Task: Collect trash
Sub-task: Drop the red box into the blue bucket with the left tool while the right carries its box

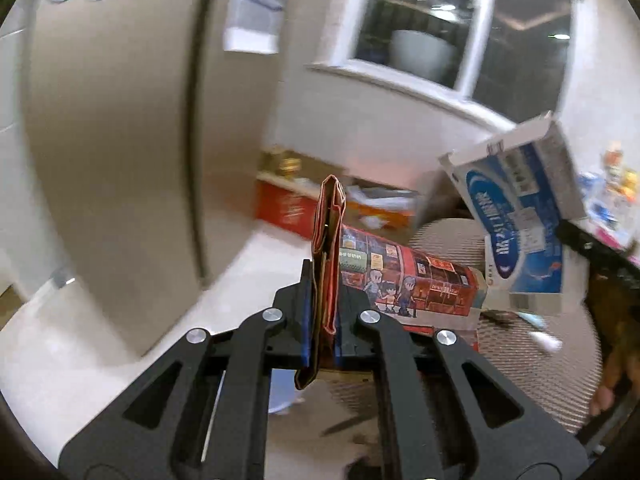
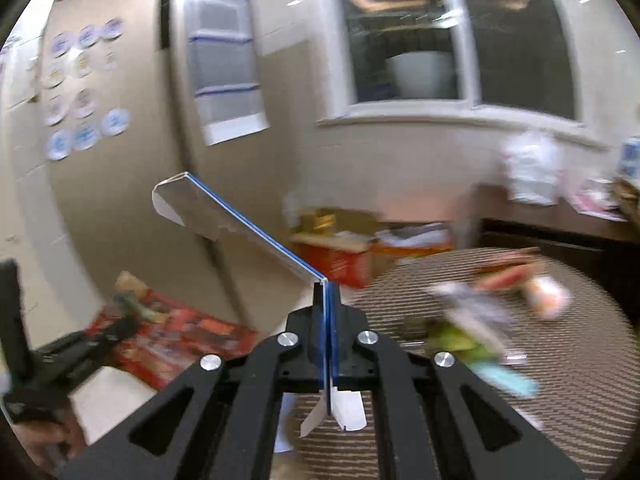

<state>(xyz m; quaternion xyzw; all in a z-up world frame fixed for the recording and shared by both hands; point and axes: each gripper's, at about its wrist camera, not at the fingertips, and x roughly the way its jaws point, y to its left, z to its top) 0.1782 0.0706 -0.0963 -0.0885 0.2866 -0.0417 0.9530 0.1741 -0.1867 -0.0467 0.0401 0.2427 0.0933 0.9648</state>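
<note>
My left gripper (image 1: 325, 312) is shut on a flattened red printed carton (image 1: 408, 276), which it holds in the air by its folded edge. The carton also shows in the right wrist view (image 2: 180, 332) at the lower left. My right gripper (image 2: 328, 332) is shut on a flattened blue and white box (image 2: 240, 224), seen edge-on. In the left wrist view that box (image 1: 520, 216) hangs at the right above a round woven table (image 1: 520, 344). Several scraps (image 2: 472, 320) lie on the table (image 2: 580, 360), blurred.
A beige fridge (image 1: 120, 140) stands at the left. An open red cardboard box (image 1: 288, 204) with paper in it sits on the pale floor (image 1: 248, 264) below a window (image 1: 460, 36). A dark counter (image 2: 560, 216) with bags runs along the right.
</note>
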